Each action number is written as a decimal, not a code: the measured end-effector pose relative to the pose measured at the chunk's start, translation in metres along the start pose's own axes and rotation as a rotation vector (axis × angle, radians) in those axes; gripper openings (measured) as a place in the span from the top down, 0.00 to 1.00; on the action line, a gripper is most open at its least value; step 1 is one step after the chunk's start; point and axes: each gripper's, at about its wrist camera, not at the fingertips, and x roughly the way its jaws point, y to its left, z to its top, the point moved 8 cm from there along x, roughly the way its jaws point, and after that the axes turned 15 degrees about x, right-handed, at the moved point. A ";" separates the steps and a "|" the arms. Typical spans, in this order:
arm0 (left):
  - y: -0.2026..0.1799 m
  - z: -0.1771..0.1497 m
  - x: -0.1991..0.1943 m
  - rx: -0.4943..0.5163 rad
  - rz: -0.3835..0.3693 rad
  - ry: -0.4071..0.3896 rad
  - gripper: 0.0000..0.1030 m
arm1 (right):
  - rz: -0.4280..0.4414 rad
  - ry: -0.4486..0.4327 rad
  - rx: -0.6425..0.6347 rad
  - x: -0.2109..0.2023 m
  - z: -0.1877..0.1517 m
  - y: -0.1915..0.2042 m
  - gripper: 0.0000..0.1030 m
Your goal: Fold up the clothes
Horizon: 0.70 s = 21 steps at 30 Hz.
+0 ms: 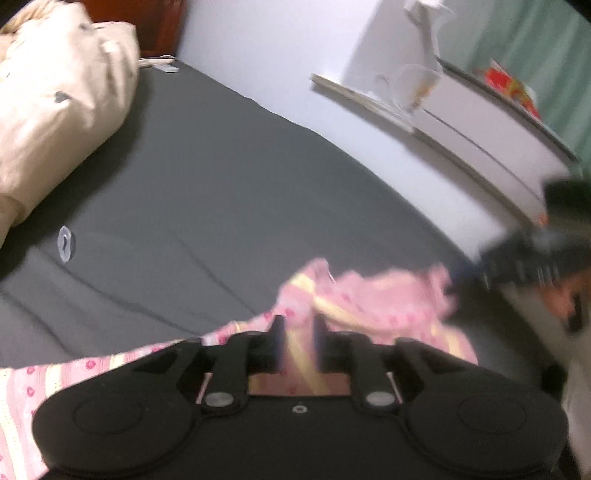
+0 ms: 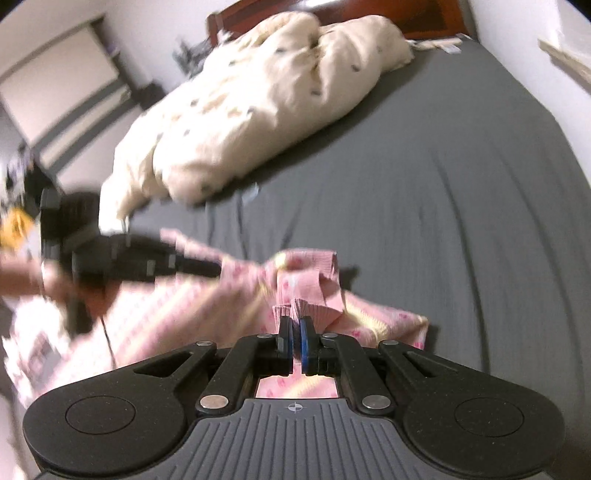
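Observation:
A pink garment [image 1: 373, 302] with yellow stripes and small red prints lies crumpled on the dark grey bed sheet [image 1: 192, 184]. My left gripper [image 1: 298, 325] has its fingers a little apart with a fold of the pink cloth between them. My right gripper [image 2: 295, 325] is shut on a bunched edge of the same garment [image 2: 306, 284]. The right gripper also shows in the left wrist view [image 1: 458, 273], at the garment's far right end. The left gripper shows in the right wrist view [image 2: 218, 269], gripping the garment's left end. Both views are motion blurred.
A bundled cream duvet [image 2: 258, 107] lies at the head of the bed by a wooden headboard [image 2: 369, 9]. A white bedside unit [image 1: 480, 136] with a glass mug [image 1: 410, 88] stands on the right. A small clear plastic piece [image 1: 65, 243] lies on the sheet.

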 end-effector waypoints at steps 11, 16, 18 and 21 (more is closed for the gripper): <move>-0.012 0.056 0.058 0.103 -0.072 0.051 0.46 | -0.139 0.078 -0.251 0.034 -0.064 0.007 0.96; -0.027 0.042 0.089 0.216 -0.054 0.186 0.54 | -0.153 0.065 -0.228 0.029 -0.076 0.000 0.96; -0.025 0.039 0.091 0.173 -0.049 0.170 0.86 | -0.156 0.063 -0.211 0.030 -0.077 -0.003 0.96; -0.020 0.037 0.078 0.086 -0.050 0.114 0.93 | -0.168 0.054 -0.186 0.021 -0.080 -0.006 0.96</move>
